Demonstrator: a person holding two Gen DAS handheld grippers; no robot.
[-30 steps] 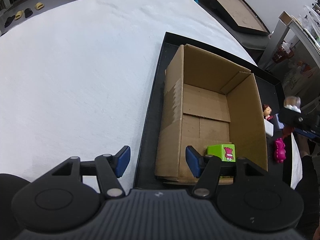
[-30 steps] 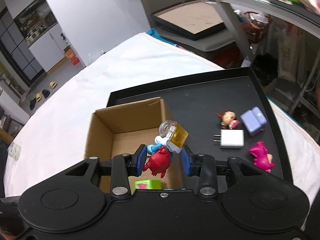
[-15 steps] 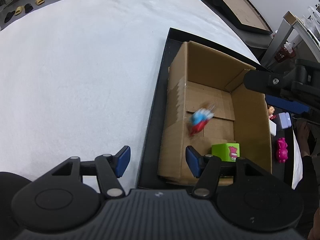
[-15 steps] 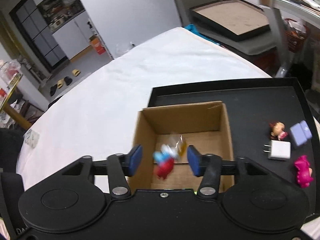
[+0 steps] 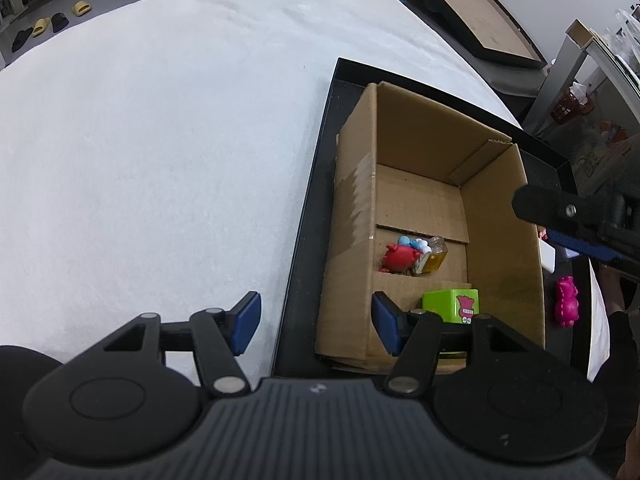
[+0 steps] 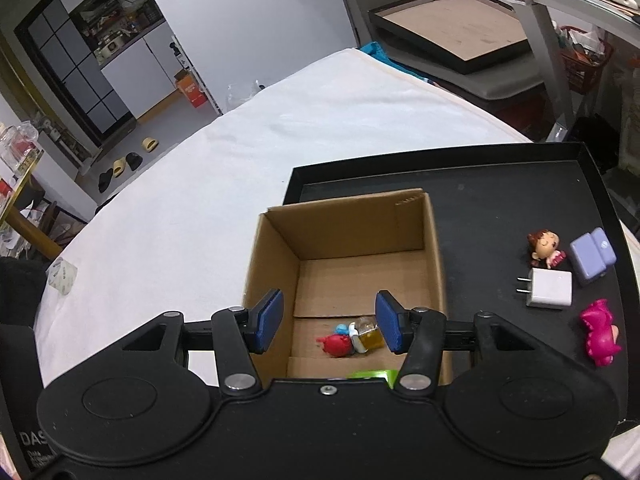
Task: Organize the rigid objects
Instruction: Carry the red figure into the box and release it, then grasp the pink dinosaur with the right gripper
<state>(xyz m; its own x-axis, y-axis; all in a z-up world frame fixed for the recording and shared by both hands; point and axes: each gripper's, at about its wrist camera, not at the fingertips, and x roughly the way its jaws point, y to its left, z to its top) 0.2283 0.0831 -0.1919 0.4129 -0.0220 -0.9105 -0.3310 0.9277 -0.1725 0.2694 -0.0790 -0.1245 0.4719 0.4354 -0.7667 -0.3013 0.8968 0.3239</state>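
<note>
Cardboard box (image 6: 434, 248) on black tray (image 6: 520, 184) holds a red-and-blue toy figure (image 6: 340, 342) and a green cube (image 5: 452, 304). Outside on the tray: pink dinosaur (image 6: 600, 338), charger plug (image 6: 550, 289), doll (image 6: 544, 248), all likely light, hard, slippery; grip across the body. Right gripper (image 6: 328, 322) and left gripper (image 5: 314, 322) both gape, empty.

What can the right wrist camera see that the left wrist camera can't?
Only the right wrist view shows the little doll, the whole white plug, the purple block and a roll of tape on the white cloth.

Only the left wrist view shows the green cube's face sticker, and the right gripper seen from outside, reaching in over the tray.

Both show the cardboard box on the black tray, the red and blue toy lying inside the box, the green cube and the pink dinosaur.
</note>
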